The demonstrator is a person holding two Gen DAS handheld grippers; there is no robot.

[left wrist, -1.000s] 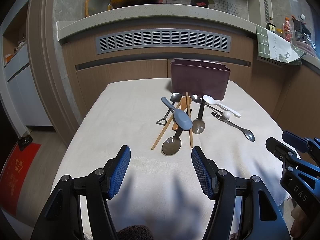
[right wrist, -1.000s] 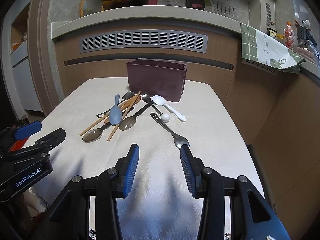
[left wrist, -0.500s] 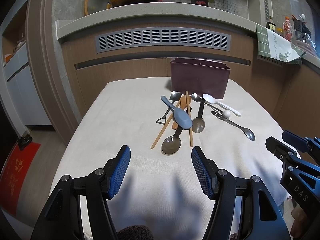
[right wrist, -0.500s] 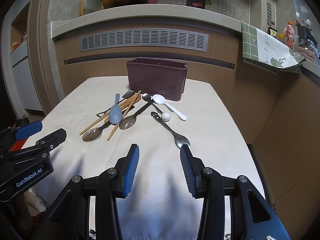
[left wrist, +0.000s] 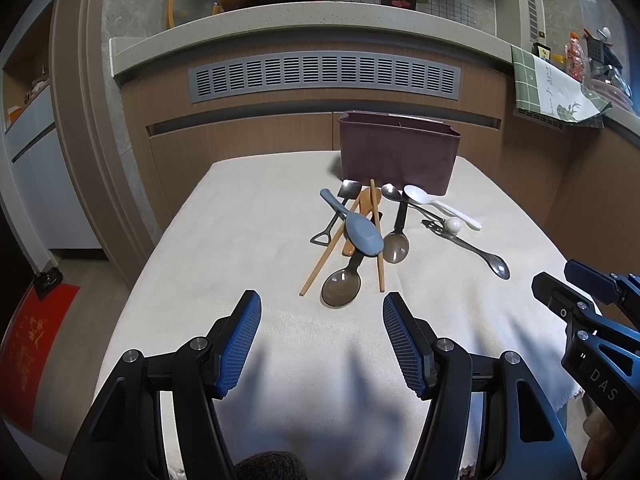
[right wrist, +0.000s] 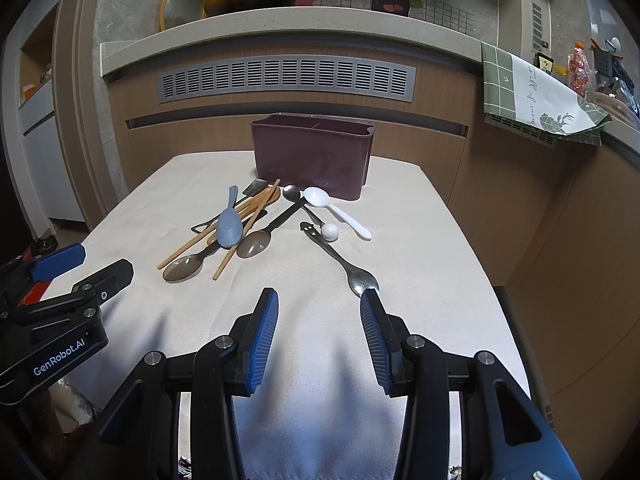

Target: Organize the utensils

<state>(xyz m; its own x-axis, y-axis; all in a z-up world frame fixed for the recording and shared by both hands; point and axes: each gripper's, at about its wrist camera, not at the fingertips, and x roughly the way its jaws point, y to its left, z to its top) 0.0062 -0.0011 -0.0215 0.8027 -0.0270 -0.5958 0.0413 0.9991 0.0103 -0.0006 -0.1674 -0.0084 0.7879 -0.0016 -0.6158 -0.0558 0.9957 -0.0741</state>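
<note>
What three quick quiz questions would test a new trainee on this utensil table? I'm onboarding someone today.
1. True or false: the blue spoon lies on top of the chopsticks.
2. Which utensil lies nearest the right tongs? A) white spoon B) metal spoon C) blue spoon
3. Fill in: the maroon holder stands at the table's ___ edge.

Key:
1. True
2. B
3. far; both the right and left tongs are open and empty.
</note>
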